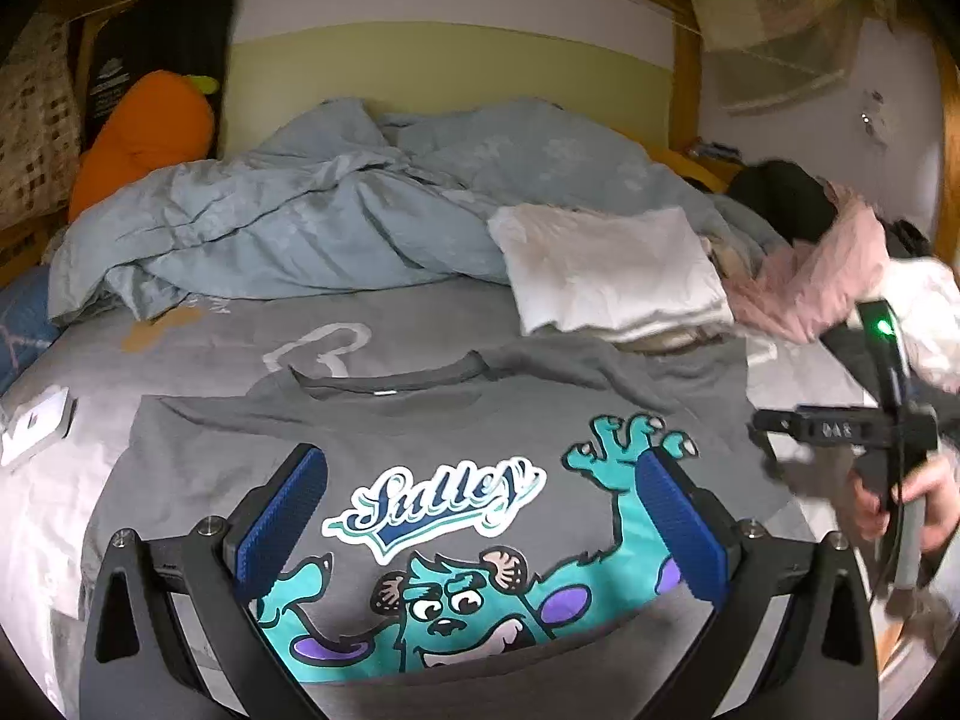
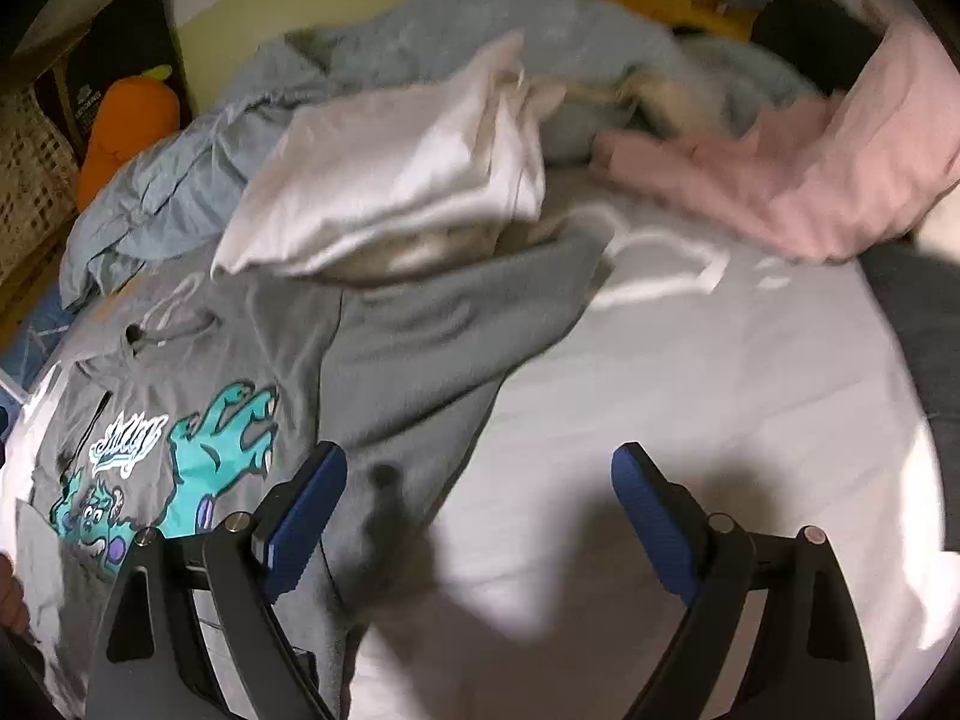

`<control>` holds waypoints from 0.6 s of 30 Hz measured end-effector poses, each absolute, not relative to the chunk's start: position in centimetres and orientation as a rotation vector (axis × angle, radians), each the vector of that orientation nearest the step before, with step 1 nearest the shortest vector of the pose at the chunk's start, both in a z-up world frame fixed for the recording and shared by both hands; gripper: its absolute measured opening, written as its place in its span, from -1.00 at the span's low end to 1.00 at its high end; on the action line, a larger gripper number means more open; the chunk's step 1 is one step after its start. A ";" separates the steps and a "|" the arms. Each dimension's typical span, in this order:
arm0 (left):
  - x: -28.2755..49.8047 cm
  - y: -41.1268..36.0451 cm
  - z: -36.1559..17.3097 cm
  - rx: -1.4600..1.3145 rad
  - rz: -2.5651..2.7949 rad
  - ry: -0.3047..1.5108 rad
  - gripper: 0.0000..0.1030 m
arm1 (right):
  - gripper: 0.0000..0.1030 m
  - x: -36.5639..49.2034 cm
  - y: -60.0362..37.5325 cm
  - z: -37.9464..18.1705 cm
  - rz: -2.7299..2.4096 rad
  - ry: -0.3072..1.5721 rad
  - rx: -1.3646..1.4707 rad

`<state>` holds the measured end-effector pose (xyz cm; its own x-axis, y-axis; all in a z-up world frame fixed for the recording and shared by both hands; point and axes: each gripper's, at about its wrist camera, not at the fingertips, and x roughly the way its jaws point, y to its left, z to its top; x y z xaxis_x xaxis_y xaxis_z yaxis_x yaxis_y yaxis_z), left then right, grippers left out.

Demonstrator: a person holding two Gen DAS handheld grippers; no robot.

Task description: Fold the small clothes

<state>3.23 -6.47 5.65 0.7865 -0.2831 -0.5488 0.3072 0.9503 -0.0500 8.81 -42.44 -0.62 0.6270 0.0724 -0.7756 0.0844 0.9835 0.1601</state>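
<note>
Left gripper (image 1: 480,516) spread wide, empty, above the gray T-shirt (image 1: 420,432) print. Right gripper (image 2: 480,510) also wide, empty, over the shirt's sleeve edge and bed sheet (image 2: 690,390). Shirt lies flat on the bed, long axis 6 to 12 o'clock, collar toward 12. Folded white stack (image 1: 606,270) at 1 o'clock beyond; blue duvet (image 1: 300,210) farthest.

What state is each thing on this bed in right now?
Grey T-shirt: spread print-up, hem partly folded over.
White clothes: folded, stacked.
Pink garment: unfolded, crumpled.
Blue duvet: bunched up.
Left gripper: open, empty.
Right gripper: open, empty.
</note>
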 end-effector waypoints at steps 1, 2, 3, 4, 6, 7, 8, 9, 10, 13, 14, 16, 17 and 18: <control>3.2 -6.7 5.5 0.060 -0.315 0.586 0.99 | 0.77 9.1 -42.4 -1.0 0.007 0.907 0.202; 3.3 -6.7 5.4 0.074 -0.311 0.588 0.99 | 0.77 9.5 -42.4 -1.3 0.034 0.920 0.221; 3.3 -6.9 5.3 0.089 -0.318 0.592 0.99 | 0.76 10.0 -42.4 -1.6 0.055 0.932 0.246; 3.4 -7.0 5.2 0.095 -0.331 0.599 0.99 | 0.72 10.3 -42.3 -1.7 0.059 0.934 0.260; 3.5 -7.3 5.0 0.097 -0.342 0.618 0.99 | 0.46 11.1 -42.2 -1.9 0.067 0.929 0.289; 3.5 -7.3 4.9 0.092 -0.338 0.624 0.99 | 0.20 11.5 -42.1 -2.1 0.077 0.932 0.304; 3.6 -7.3 4.8 0.083 -0.332 0.632 0.99 | 0.07 11.9 -42.1 -2.3 0.089 0.937 0.321; 3.7 -7.3 4.6 0.072 -0.328 0.642 0.99 | -0.25 12.4 -42.1 -2.6 0.099 0.944 0.337; 3.9 -7.3 4.5 0.057 -0.328 0.655 0.99 | -0.51 12.8 -42.0 -2.8 0.100 0.949 0.343; 3.9 -7.1 4.5 0.042 -0.321 0.654 0.99 | -0.89 12.2 -41.7 -1.6 0.086 0.896 0.329; 3.7 -6.9 4.7 0.042 -0.310 0.637 0.99 | -0.89 11.5 -40.9 -0.3 0.086 0.841 0.273; 3.3 -6.6 5.3 0.041 -0.293 0.600 0.99 | -0.90 9.5 -38.1 2.3 0.148 0.730 0.130; 3.1 -6.3 5.7 0.035 -0.287 0.586 0.99 | -0.90 8.4 -36.4 3.3 0.210 0.698 0.083; 2.9 -6.0 6.0 0.027 -0.284 0.576 0.99 | -0.90 7.7 -35.0 3.7 0.262 0.696 0.056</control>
